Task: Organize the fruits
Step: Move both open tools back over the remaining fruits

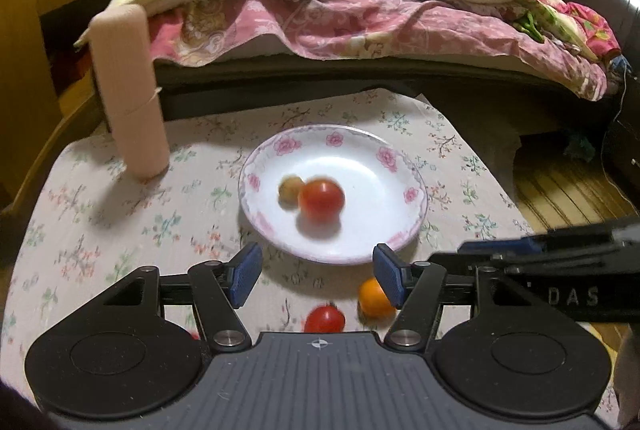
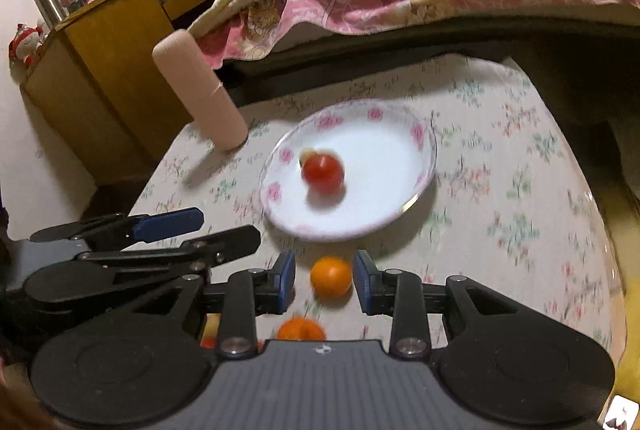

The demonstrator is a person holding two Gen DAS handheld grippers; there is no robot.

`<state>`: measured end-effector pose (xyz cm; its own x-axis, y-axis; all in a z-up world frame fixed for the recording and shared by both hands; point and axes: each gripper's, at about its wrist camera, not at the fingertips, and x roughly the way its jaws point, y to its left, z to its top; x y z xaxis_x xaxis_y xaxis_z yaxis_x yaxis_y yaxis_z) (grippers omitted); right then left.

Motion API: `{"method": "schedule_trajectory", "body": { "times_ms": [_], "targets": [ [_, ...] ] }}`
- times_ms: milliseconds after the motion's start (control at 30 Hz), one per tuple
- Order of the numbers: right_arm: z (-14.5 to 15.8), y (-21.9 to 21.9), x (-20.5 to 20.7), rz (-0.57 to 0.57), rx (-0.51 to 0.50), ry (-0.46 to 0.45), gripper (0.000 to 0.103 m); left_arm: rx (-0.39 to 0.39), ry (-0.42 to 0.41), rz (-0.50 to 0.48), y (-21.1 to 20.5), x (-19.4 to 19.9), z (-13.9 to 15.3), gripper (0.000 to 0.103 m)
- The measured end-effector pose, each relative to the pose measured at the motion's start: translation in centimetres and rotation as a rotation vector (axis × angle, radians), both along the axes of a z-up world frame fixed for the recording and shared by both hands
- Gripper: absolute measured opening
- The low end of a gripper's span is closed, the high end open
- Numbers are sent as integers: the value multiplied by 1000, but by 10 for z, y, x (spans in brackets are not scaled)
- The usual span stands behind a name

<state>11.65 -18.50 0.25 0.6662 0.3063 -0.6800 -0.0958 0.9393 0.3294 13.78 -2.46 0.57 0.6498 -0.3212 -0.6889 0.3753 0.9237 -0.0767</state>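
Both wrist views look forward and down from close by, sharing the plate (image 1: pixel 256 166) (image 2: pixel 424 150) and floral tablecloth (image 1: pixel 120 230) (image 2: pixel 500 190).

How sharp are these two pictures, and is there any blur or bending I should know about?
Left wrist view: the plate and its red tomato are smeared by motion blur, while the left gripper stays crisp; fisheye curves the bed edge. Right wrist view: blur is stronger, streaking the tablecloth pattern and the orange between the open right gripper.

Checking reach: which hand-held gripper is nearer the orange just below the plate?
Right: the orange sits between its open fingers. The left hangs beside it, orange by its right finger.
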Motion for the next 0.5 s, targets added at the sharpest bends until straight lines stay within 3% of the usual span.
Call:
{"method": "schedule_trajectory", "body": {
  "times_ms": [333, 500],
  "targets": [
    [-1, 26, -38, 43, -11, 24, 34, 20, 49, 120, 27, -38, -4, 71],
    [-8, 19, -58, 49, -15, 42, 34, 28, 36, 155, 39, -55, 2, 72]
  ]
}}
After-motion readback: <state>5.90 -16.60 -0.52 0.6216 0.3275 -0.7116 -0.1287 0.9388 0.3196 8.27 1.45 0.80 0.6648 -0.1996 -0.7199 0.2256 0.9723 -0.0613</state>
